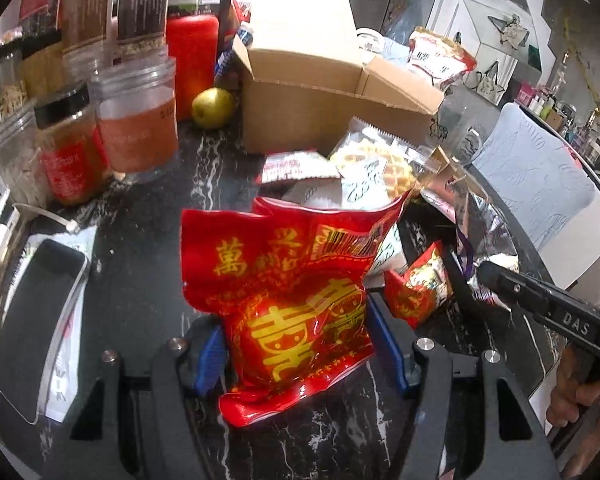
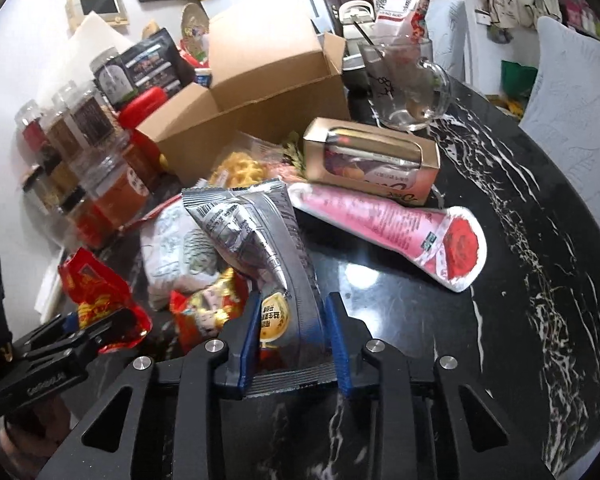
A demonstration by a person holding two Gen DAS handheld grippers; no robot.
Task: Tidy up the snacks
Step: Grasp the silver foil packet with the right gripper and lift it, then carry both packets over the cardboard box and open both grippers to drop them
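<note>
Crinkly foil is what the left claw has hold of: seen from the left wrist, its blue pads clamp the lower half of a red snack packet, which stands upright just above the dark marbled counter. Judging by its puffed, wrinkled look, the packet is light, soft and slippery, so a grip low across its body seems safer than one on a loose corner. That claw tilts downward toward the counter. Beyond it sit an open cardboard box, a waffle packet and jars by the wall. The right claw reaches in from the right edge, into a silver bag.

From the right wrist, the right claw is clenched around that silver snack bag, its pads pressing the bag's lower end while the crumpled top rises over the pile. It too looks light and yielding; squeezing harder could crush what is inside. The claw slants down at the counter. A pink pouch and a windowed carton lie just beyond, apart from the bag. The left claw shows at the lower left, with the red packet.
</note>
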